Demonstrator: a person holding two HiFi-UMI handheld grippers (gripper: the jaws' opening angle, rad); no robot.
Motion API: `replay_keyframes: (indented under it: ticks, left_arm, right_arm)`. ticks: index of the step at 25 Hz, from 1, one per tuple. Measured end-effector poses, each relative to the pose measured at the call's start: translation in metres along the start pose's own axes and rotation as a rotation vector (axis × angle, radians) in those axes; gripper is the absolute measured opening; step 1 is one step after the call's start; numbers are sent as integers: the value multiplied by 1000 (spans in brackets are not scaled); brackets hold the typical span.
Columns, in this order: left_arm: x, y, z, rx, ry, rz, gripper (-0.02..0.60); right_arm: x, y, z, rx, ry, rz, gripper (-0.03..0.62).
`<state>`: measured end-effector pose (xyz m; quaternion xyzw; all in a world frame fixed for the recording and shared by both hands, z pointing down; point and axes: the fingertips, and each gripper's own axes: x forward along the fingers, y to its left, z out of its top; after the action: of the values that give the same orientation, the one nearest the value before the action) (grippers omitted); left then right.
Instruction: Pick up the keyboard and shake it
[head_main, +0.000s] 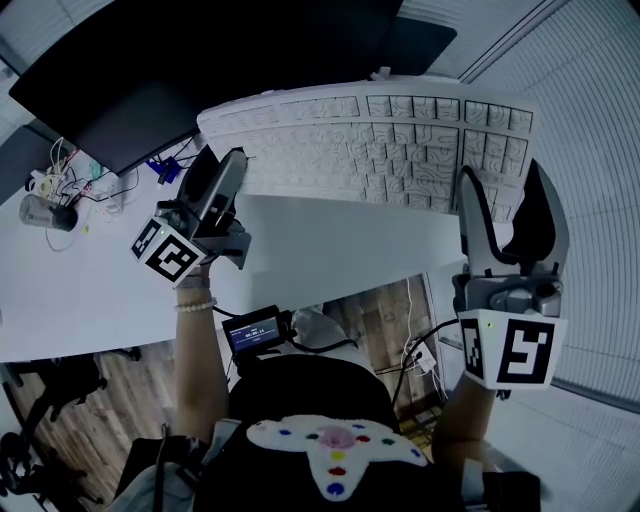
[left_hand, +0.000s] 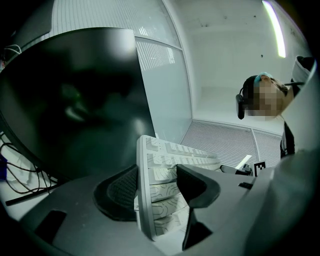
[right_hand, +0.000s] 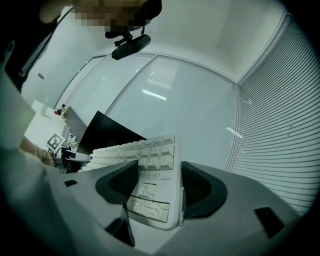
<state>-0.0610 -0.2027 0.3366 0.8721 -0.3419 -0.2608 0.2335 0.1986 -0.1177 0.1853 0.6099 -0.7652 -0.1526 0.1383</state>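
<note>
Head view: the keyboard (head_main: 380, 150) is up off the white desk (head_main: 100, 280), as far as I can judge. It is in front of the dark monitor (head_main: 200, 60), with its key face tipped toward the person.
Long axis: it runs left to right across the person's body, from one gripper to the other, roughly level.
Left gripper (head_main: 222, 165): it holds the keyboard's left end near the lower corner.
Left gripper view: the keyboard (left_hand: 170, 155) stands edge-on between the jaws of the left gripper (left_hand: 157, 192). The jaws are drawn in to the board's thickness, with one pad on the back and one on the keys.
Right gripper (head_main: 503, 200): it holds the right end, reaching up from below.
Right gripper view: the end block of the keyboard (right_hand: 145, 165) sits between the pads of the right gripper (right_hand: 157, 187). The jaws are narrowed on the keyboard, though contact on the key side is less plain here.
Nearer hand: neither. Each end lies directly in its own gripper, so the load is shared.
Step in hand: the pick-up looks done, and the shake remains.
What the move turns on: I'd say both ends must move together across the long axis. If one hand leads, the board twists in the pads.
</note>
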Motion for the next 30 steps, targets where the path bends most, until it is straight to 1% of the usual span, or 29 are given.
replay_keyframes:
  ticks: [3, 10, 13, 18, 21, 23, 26, 30]
  left_arm:
    - [-5, -5, 9, 14, 17, 23, 245]
    - [-13, -12, 11, 26, 73, 113, 245]
    - [-17, -9, 6, 20, 102, 162, 245]
    - [-26, 11, -12, 0, 165, 246, 245]
    - [-30, 6, -7, 18, 185, 282, 245]
    - [-32, 4, -8, 7, 212, 307, 245]
    - [-48, 17, -25, -36, 279, 370, 245]
    - [-67, 55, -47, -44, 340, 453, 245]
  right_arm:
    - [0, 0, 1, 32, 9, 13, 290]
    - [8, -6, -16, 132, 58, 62, 290]
    - [17, -6, -30, 174, 93, 92, 290]
    - [38, 1, -68, 255, 169, 132, 290]
    - [41, 3, -73, 294, 177, 159, 290]
    - [43, 2, -78, 321, 212, 175, 290]
    - [48, 17, -107, 378, 309, 207, 290]
    - [71, 48, -158, 446, 349, 258, 290]
